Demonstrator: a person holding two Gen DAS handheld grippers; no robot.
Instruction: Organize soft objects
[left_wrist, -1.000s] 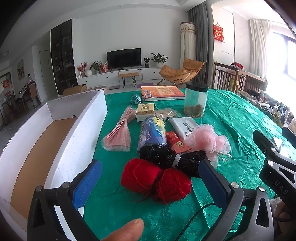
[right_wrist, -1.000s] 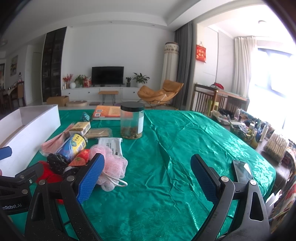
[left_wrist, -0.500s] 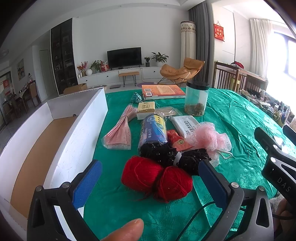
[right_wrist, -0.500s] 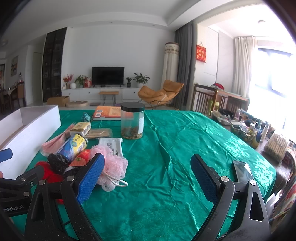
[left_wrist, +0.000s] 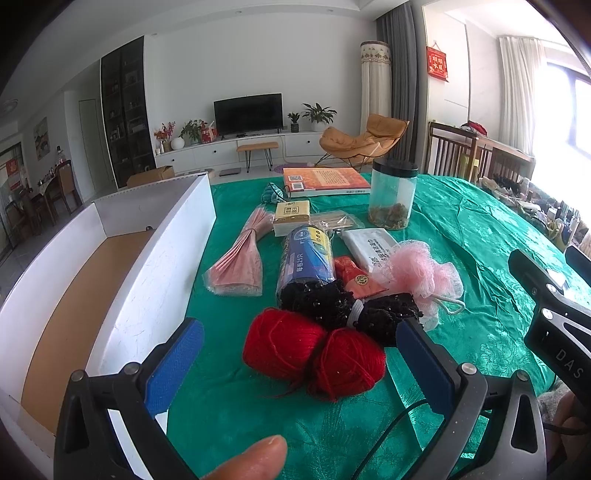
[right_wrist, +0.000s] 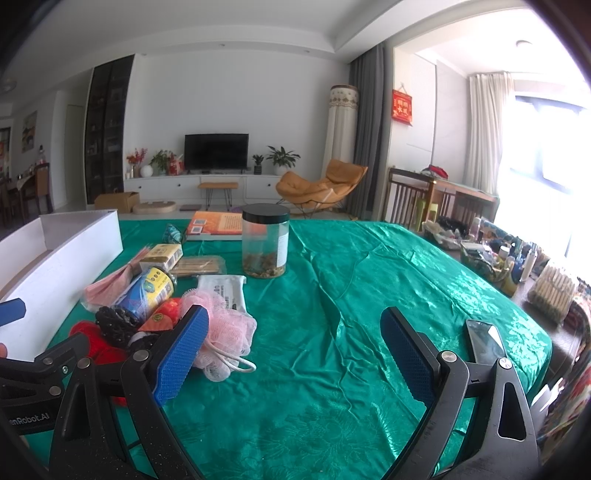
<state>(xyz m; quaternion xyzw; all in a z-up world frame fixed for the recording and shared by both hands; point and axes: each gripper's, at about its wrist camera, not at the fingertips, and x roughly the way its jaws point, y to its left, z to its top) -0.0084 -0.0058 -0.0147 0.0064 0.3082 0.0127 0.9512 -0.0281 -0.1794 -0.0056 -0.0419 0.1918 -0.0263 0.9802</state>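
1. Little has moved since a second ago: your left gripper (left_wrist: 301, 352) has crept slightly nearer the red yarn balls (left_wrist: 314, 356), and your right gripper (right_wrist: 293, 345) sits where it was.
2. Your left fingers (left_wrist: 175, 363) are spread wide and hold nothing. The yarn lies just ahead, in line with the gap between them, not yet touched.
3. Your right fingers (right_wrist: 406, 349) are also spread and empty, over bare green cloth to the right of the yarn.
4. The yarn is two balls resting against each other on the surface (left_wrist: 461, 229). Expect them to be light and springy, and a loose strand trails from their near side. Close on the middle of one ball, not on the strand, and squeeze until it compresses, or it may roll out.
5. Touching the yarn on its far side is a black beaded bundle (left_wrist: 347, 306). It looks limp and may snag the yarn as you lift.
6. Beyond the yarn and to the right is the pink mesh pouf (left_wrist: 419, 273), very light and airy. Grip deep into its bulk or take its cord loop.
7. Left of the yarn stands the white box (left_wrist: 147, 280), open-topped with nothing visible inside, probably where the soft things go.
8. Farther behind the yarn lie a blue roll (left_wrist: 304, 254), a pink fan-folded packet (left_wrist: 238, 266), a flat white pack (left_wrist: 369, 242) and a jar (left_wrist: 391, 197). The jar is rigid, so leave it.
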